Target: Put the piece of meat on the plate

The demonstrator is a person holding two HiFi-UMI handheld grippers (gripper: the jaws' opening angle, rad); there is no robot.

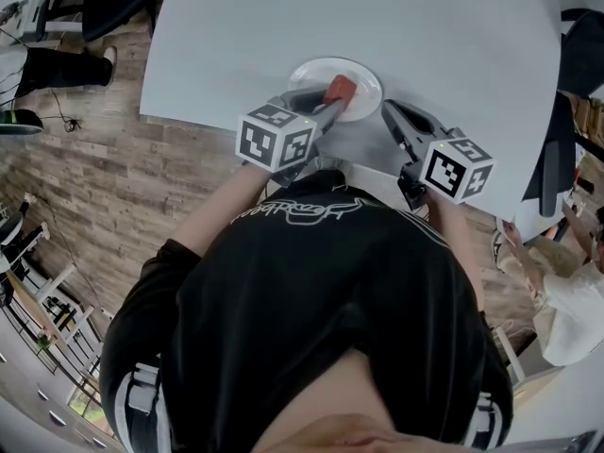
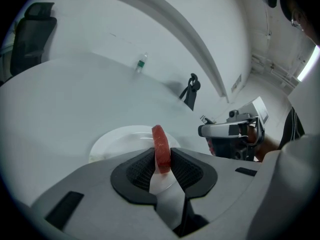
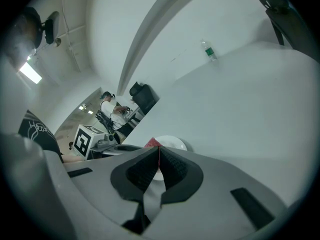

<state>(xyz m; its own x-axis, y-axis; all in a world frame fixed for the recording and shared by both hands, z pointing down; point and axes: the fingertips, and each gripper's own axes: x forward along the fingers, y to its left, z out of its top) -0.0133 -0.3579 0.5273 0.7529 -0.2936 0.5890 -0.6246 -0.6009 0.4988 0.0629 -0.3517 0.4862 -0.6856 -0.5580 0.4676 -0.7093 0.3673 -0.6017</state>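
A red piece of meat (image 2: 161, 146) stands on edge between the pads of my left gripper (image 2: 162, 160), which is shut on it. In the head view the meat (image 1: 339, 90) hangs over the near part of the white plate (image 1: 311, 72). The left gripper view shows the plate (image 2: 117, 139) just beyond and below the jaws. My right gripper (image 1: 389, 111) rests to the right of the plate, jaws shut with nothing between them. From the right gripper view (image 3: 158, 156) the plate (image 3: 172, 143) and a corner of the meat (image 3: 151, 143) show past the tips.
The plate sits near the front edge of a wide white table (image 1: 425, 36). A plastic bottle (image 2: 141, 63) stands far back on it. A black object (image 2: 190, 91) lies at the far right. Wood floor (image 1: 85, 149) and chairs lie to the left.
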